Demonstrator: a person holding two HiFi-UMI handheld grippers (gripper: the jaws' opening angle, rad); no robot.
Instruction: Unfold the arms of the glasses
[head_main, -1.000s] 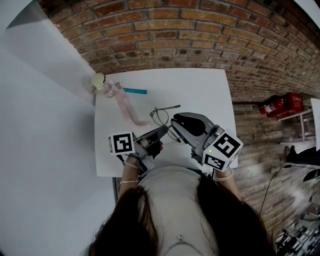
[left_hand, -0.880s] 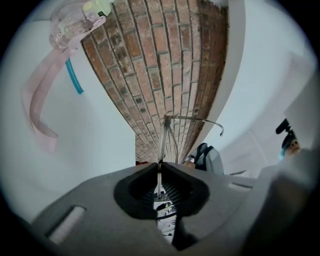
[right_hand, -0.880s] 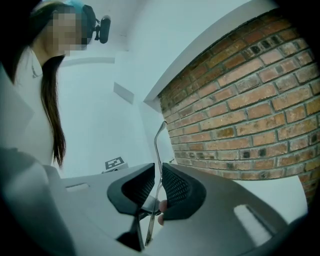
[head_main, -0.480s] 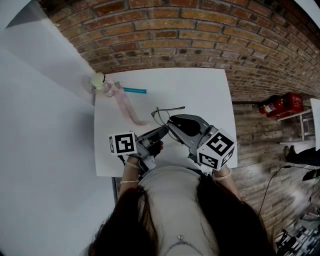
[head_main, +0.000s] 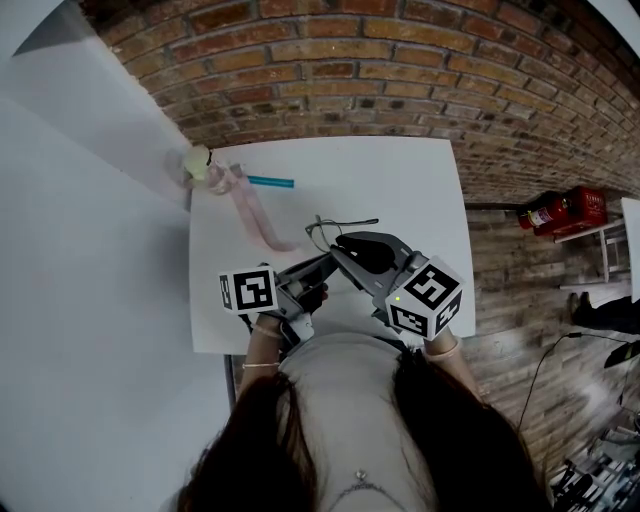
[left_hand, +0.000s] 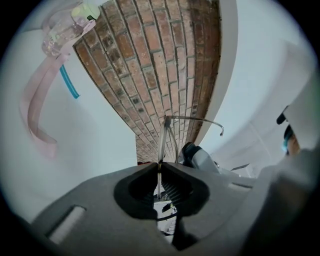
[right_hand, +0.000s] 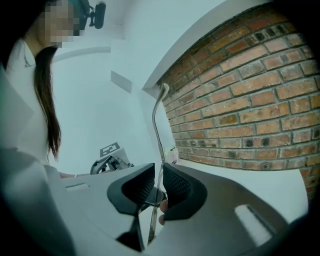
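Looking steeply down on a white table (head_main: 400, 180) edged by brick, with a pink strap (head_main: 255, 215) and a blue stick (head_main: 270, 182) lying near its far left corner, well apart from the work. Held in the air over the table's near half, close to the person: thin wire glasses (head_main: 325, 232), pinched between 2 grippers meeting tip to tip. Judged roughly midway: 1 outstretched arm (left_hand: 200, 119) already angled sideways from the front, though not clearly at full spread; the 2nd arm too fine to read. Probably left to do: swinging out whatever is folded. Fingers of the left gripper (left_hand: 158, 165) clenched hard on a thin edge of the frame, rising straight up from the shut jaws. Fingers of the right gripper (right_hand: 159, 165) likewise squeezed together on a slim arm (right_hand: 156, 120), its curved ear tip poking beyond them; possibly the same arm, not certain.
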